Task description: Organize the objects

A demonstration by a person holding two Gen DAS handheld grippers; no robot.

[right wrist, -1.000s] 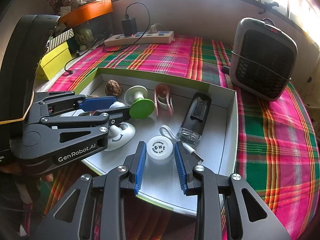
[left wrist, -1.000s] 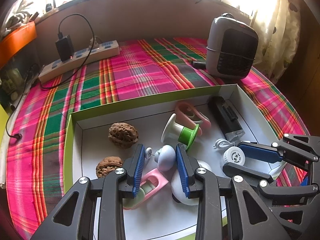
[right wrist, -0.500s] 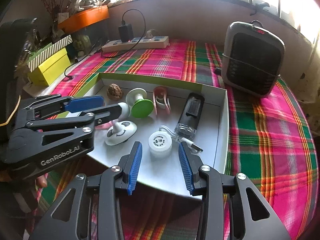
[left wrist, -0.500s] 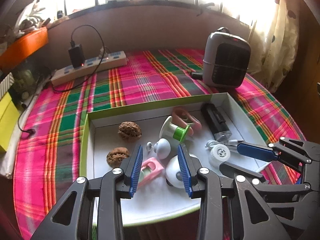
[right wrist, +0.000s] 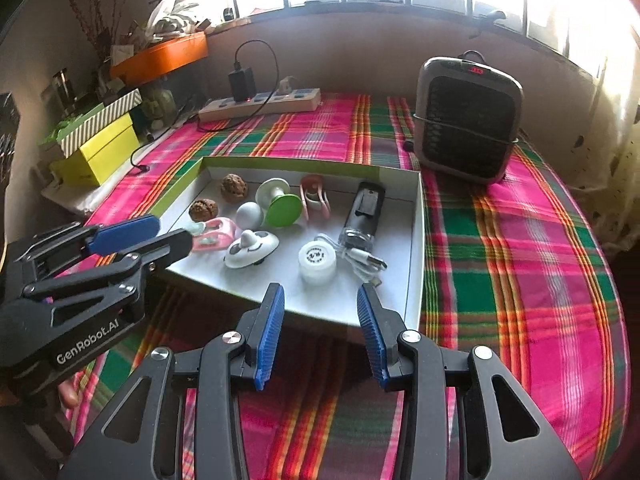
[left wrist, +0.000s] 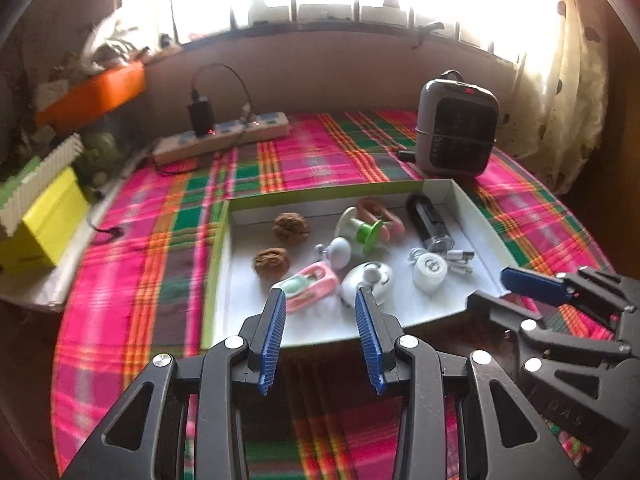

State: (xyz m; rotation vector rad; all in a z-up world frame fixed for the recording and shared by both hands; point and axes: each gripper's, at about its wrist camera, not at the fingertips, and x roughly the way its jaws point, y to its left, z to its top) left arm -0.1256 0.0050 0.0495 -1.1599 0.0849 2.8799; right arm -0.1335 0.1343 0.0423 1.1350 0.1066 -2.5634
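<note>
A shallow white box with a green rim (left wrist: 224,264) lies on the plaid cloth. It holds two walnuts (left wrist: 291,228), a green and white spool (left wrist: 362,228), a pink clip (left wrist: 310,286), a white egg-shaped knob (left wrist: 340,250), a white smiley disc (right wrist: 250,250), a round white reel (right wrist: 318,260), a USB cable (right wrist: 362,258) and a black device (right wrist: 364,212). My left gripper (left wrist: 320,296) hangs open in front of the box's near edge, with nothing in it. My right gripper (right wrist: 320,290) is open and empty too, short of the reel. Each gripper also shows in the other's view, the right gripper (left wrist: 492,288) and the left gripper (right wrist: 172,229).
A grey heater (right wrist: 466,120) stands behind the box at the right. A power strip (left wrist: 224,138) with a black charger lies at the back. A yellow box (left wrist: 44,220) and an orange tray (right wrist: 160,58) sit at the left. A curtain (left wrist: 560,80) hangs at the right.
Both grippers have drawn back and up from the box. The right jaws widened away from the white reel, which stays in the box. The left jaws left the white knob.
</note>
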